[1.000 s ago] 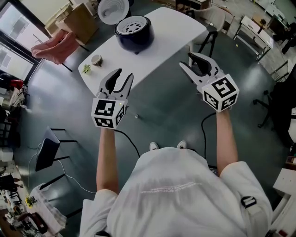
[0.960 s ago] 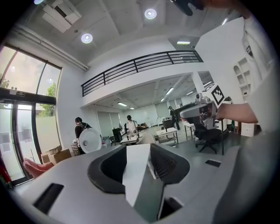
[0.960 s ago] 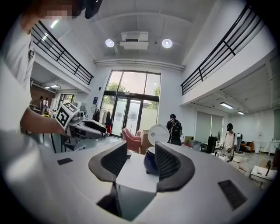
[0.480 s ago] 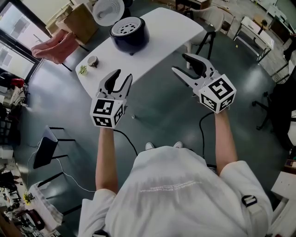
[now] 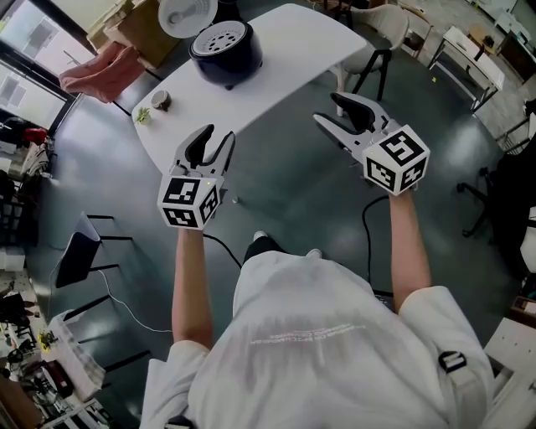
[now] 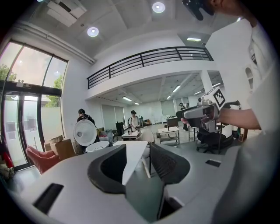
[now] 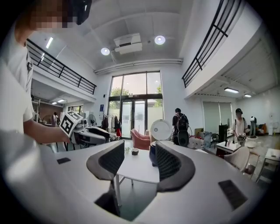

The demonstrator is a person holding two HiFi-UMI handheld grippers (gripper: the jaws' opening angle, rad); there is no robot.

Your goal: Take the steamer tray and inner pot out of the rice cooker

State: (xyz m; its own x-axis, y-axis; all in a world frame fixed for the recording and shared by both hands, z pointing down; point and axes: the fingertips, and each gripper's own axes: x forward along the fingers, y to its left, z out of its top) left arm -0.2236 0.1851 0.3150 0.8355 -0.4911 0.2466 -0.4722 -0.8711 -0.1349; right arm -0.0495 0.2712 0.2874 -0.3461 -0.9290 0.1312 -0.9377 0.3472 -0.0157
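Holding both tongs in the air short of the white, round-cornered table [image 5: 293, 50], you have the left tongs [image 5: 209, 136] parted and empty. The right tongs [image 5: 329, 111] are opening, nothing between their ribbed black jaws. At the table's far end stands the dark, round rice cooker [image 5: 224, 57], its white perforated steamer tray [image 5: 219, 38] seated on top and its round lid [image 5: 186, 12] raised.

— What sort of place is this?
— A large open-plan office or lab hall. A black mezzanine railing [image 6: 148, 59] runs overhead, tall glass doors [image 7: 134, 105] let in daylight, and round ceiling lights [image 6: 158, 7] sit high up.
— And lower down?
— Desks [image 5: 459, 46], a black office chair [image 5: 505, 193], cardboard boxes [image 5: 138, 25], a pink armchair [image 5: 92, 71] and a white table [image 5: 285, 50] on a polished grey floor [image 5: 293, 197].
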